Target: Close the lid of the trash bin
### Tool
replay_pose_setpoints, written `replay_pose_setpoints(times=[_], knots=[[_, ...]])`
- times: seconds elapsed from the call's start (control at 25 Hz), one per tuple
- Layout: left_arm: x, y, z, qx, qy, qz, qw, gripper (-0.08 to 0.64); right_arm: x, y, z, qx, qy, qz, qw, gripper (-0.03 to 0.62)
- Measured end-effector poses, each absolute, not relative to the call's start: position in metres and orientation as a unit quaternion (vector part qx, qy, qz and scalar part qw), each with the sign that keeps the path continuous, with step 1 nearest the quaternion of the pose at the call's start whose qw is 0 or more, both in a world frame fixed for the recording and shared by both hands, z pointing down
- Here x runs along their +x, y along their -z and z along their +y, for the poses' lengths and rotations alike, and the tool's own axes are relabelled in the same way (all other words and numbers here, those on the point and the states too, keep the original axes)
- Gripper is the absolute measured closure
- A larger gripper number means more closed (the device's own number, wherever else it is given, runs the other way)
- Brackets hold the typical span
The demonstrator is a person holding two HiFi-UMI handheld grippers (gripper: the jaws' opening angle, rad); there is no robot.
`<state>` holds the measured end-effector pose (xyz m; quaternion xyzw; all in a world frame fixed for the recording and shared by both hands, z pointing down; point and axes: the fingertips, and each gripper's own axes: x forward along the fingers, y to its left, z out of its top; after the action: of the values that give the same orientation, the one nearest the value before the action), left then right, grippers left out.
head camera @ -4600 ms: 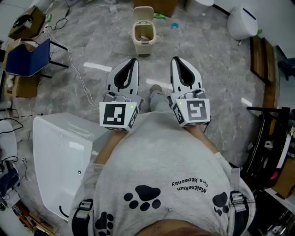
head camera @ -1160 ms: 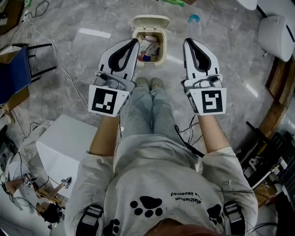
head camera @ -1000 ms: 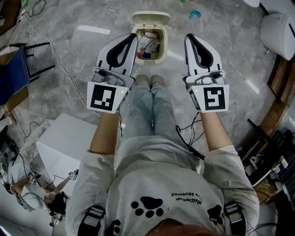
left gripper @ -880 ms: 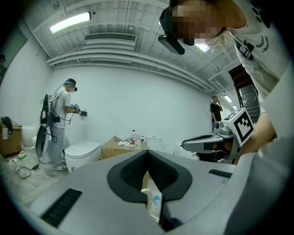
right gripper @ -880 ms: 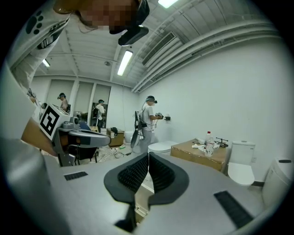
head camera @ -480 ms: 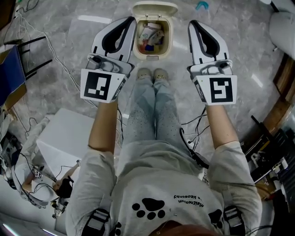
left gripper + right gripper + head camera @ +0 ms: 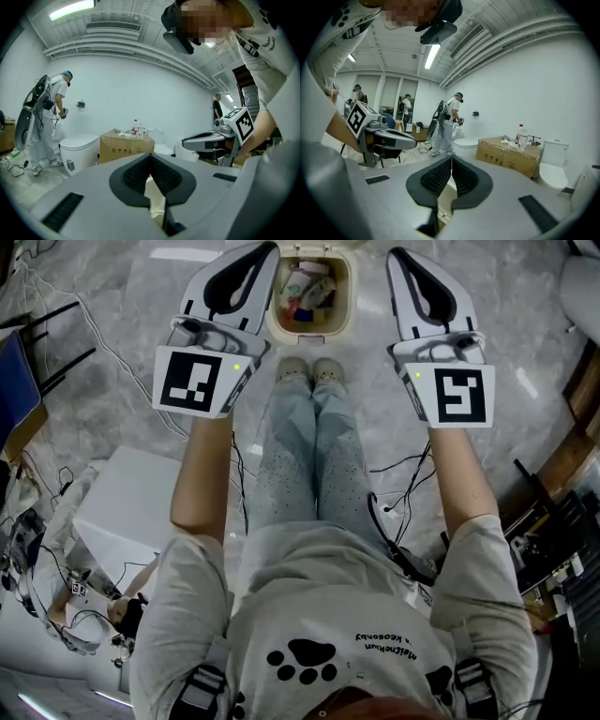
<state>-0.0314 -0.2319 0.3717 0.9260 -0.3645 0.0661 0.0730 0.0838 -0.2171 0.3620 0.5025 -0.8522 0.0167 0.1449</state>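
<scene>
Head view: the trash bin stands open on the marble floor, just ahead of the person's shoes, with rubbish showing inside. Its lid is not yet down and lies past the top of the picture. The left gripper and right gripper flank the bin, fingers pressed together and holding nothing — probably because shut fingers make a firm nose for tipping the lid over, no grasp needed.

Two claws: left claw, right claw. One trash bin. One cardboard box.
</scene>
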Motion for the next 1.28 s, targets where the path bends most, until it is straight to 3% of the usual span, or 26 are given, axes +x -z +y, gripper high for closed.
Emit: replay_pose_setpoints(times=[0.52, 1.16, 1.2, 1.28], knots=[[-0.035, -0.423, -0.269, 0.924, -0.094, -0.361, 0.081, 0.54, 0.079, -0.394, -0.256, 0.503, -0.032, -0.855, 0.125, 0.56], [-0.027, -0.474, -0.289, 0.93, -0.157, -0.321, 0.083, 0.537, 0.087, -0.455, -0.271, 0.461, -0.057, -0.866, 0.184, 0.557], [-0.026, -0.476, -0.291, 0.931, -0.159, -0.318, 0.086, 0.524, 0.087, -0.459, -0.272, 0.46, -0.06, -0.865, 0.191, 0.552], [-0.026, -0.482, -0.293, 0.932, -0.163, -0.31, 0.094, 0.402, 0.087, -0.467, -0.272, 0.452, -0.07, -0.866, 0.203, 0.458]])
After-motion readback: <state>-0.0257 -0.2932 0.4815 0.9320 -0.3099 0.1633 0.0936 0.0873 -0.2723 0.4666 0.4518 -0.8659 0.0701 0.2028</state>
